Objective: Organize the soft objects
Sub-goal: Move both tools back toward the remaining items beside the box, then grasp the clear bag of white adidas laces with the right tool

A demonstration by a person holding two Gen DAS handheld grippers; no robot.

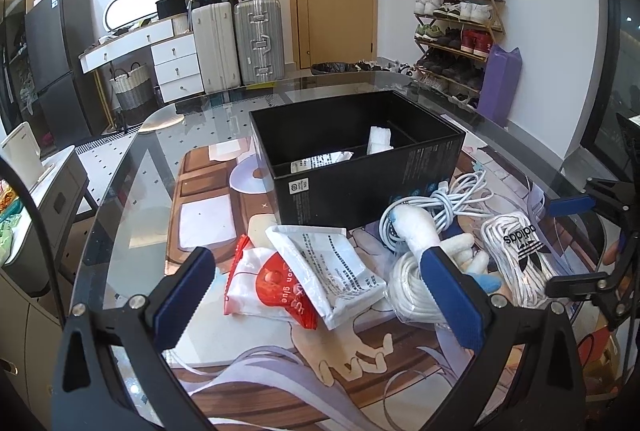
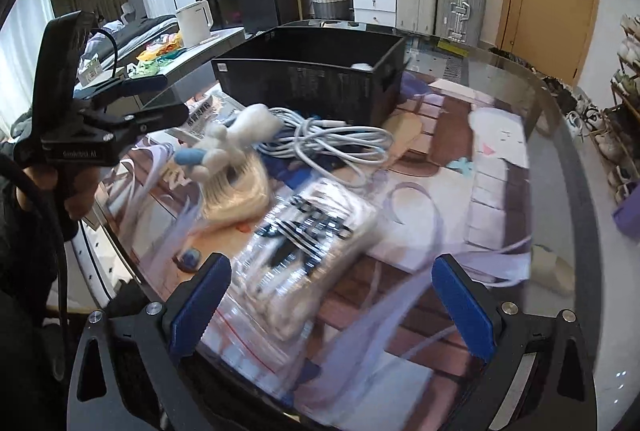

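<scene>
Two white packets (image 1: 336, 267), one box (image 1: 352, 167)

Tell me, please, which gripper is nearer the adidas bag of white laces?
Right. The right gripper hangs open just above the adidas bag; the left gripper hovers over the packets beside it.

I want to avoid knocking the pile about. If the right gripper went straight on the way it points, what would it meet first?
Probably the bagged white laces with the black logo, lying just ahead between the open right gripper's fingers. The picture is motion-blurred, so depth is uncertain; the white cable lies beyond.
</scene>
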